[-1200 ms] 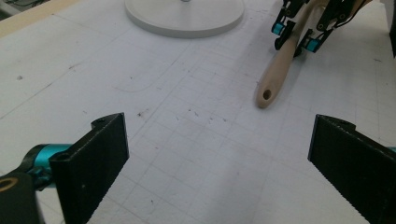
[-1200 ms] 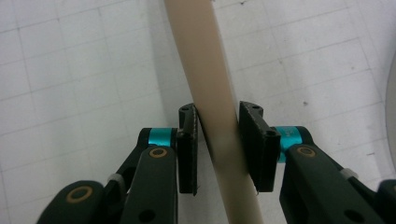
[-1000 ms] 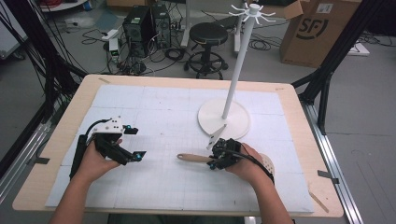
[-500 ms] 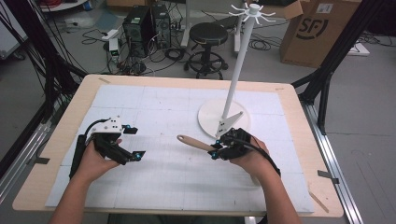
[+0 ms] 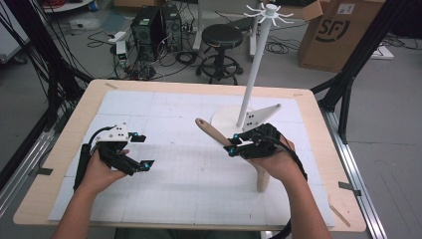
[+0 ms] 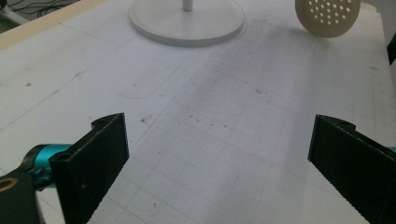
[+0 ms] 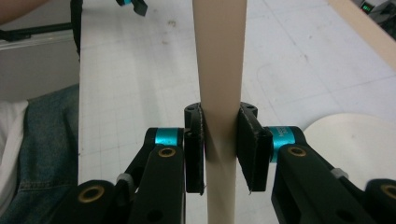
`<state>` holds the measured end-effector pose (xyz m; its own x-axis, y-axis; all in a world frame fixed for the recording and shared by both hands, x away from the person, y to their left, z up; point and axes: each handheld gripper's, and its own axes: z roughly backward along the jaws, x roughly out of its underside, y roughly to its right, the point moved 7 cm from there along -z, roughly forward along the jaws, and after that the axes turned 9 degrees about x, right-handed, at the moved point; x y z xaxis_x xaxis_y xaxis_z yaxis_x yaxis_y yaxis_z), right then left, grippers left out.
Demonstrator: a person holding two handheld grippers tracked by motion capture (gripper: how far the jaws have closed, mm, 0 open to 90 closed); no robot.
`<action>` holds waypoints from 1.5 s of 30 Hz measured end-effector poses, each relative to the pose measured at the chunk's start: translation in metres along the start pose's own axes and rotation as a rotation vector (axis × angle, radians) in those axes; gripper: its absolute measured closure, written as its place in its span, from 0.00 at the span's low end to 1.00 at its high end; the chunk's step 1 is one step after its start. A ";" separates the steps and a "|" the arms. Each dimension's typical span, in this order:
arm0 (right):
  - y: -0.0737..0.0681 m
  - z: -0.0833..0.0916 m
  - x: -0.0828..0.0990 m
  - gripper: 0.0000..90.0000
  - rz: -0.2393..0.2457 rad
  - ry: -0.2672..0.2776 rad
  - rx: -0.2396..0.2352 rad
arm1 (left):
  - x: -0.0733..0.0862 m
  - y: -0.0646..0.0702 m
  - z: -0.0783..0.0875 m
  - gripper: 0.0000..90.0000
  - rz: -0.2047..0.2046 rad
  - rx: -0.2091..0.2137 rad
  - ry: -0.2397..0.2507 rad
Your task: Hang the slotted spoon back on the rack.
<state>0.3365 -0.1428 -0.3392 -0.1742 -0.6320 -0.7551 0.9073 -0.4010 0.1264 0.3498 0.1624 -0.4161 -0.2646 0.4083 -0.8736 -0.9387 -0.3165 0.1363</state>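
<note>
A beige skimmer spoon with a long handle [image 5: 209,130] is held tilted above the white mat, handle tip pointing up and left. Its head hangs low near my wrist [image 5: 262,180]. My right gripper [image 5: 231,144] is shut on the handle; in the right gripper view the pads [image 7: 249,147] clamp the handle [image 7: 219,70] from both sides of the right gripper [image 7: 219,149]. The perforated round head [image 6: 327,16] appears in the left gripper view. My left gripper [image 5: 143,150] hovers open at the left, and nothing lies between the jaws of the left gripper [image 6: 217,158].
A white hook stand [image 5: 254,69] with a round base [image 5: 226,119] and hooks on top [image 5: 268,10] stands just behind the right gripper; its base [image 6: 187,21] also lies ahead of the left gripper. The white gridded mat [image 5: 174,174] covers the wooden table [image 5: 318,149].
The right gripper has lifted the spoon off the mat and tilted it, handle tip rising up and left. The left gripper has stayed put.
</note>
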 end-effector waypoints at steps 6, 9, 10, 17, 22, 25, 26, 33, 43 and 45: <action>0.000 0.011 -0.014 0.82 0.016 0.042 0.011 | -0.003 0.001 0.003 0.06 -0.002 0.002 0.026; 0.001 0.018 -0.020 0.82 0.013 0.066 0.013 | -0.005 0.002 0.004 0.06 0.000 0.001 0.037; 0.000 0.020 -0.022 0.82 0.006 0.070 0.009 | -0.005 0.002 0.004 0.06 -0.001 0.003 0.038; 0.003 0.031 -0.034 0.82 -0.001 0.133 0.003 | -0.015 0.008 0.005 0.06 0.000 0.027 0.074; 0.002 0.033 -0.041 0.82 0.003 0.169 -0.006 | -0.021 0.010 0.007 0.06 0.009 0.042 0.106; 0.000 0.031 -0.043 0.82 0.009 0.172 -0.013 | -0.024 0.008 0.011 0.06 -0.003 0.006 0.125; 0.000 0.031 -0.044 0.82 0.010 0.171 -0.013 | -0.026 0.008 0.013 0.09 -0.002 0.015 0.136; 0.000 0.030 -0.048 0.82 0.021 0.171 -0.019 | -0.038 0.010 0.021 0.11 -0.016 0.030 0.169; -0.002 0.030 -0.056 0.82 0.034 0.182 -0.030 | -0.061 0.014 0.031 0.10 -0.007 0.055 0.221; -0.003 0.030 -0.058 0.82 0.039 0.186 -0.034 | -0.067 0.016 0.032 0.09 -0.016 0.058 0.221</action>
<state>0.3327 -0.1247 -0.2762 -0.0679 -0.5120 -0.8563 0.9248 -0.3542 0.1385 0.3453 0.1570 -0.3402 -0.2010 0.2138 -0.9560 -0.9553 -0.2589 0.1430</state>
